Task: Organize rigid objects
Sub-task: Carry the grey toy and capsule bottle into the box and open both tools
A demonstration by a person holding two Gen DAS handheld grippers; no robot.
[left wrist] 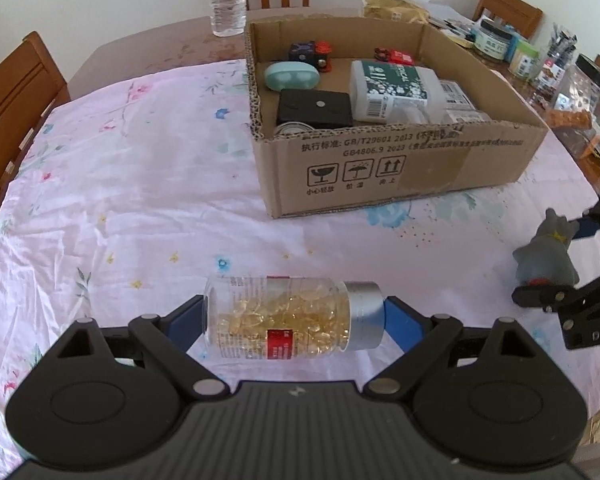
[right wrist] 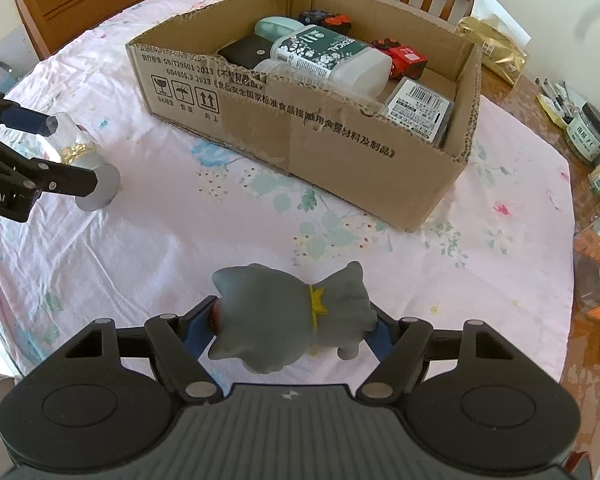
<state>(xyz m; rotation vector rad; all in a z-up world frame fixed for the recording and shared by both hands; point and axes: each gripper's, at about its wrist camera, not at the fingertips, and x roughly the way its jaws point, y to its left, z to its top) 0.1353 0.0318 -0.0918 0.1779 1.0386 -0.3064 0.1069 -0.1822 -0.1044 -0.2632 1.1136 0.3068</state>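
My left gripper point(left wrist: 294, 316) has its blue-padded jaws spread wide around a clear plastic bottle of yellow capsules with a silver cap point(left wrist: 288, 316), lying on its side on the pink floral tablecloth point(left wrist: 140, 200); one pad sits at the bottle's base, the other against the cap, so I read it as gripped end to end. My right gripper point(right wrist: 294, 326) is clamped at a middling width on a grey rubber cat figure with a yellow collar point(right wrist: 292, 312), lying sideways between the pads just above the cloth. Beyond both stands the open brown cardboard box point(left wrist: 380, 168), already holding a white bottle with a dark green label point(left wrist: 392, 88), a black pouch point(left wrist: 314, 108) and a mint oval case point(left wrist: 290, 76)
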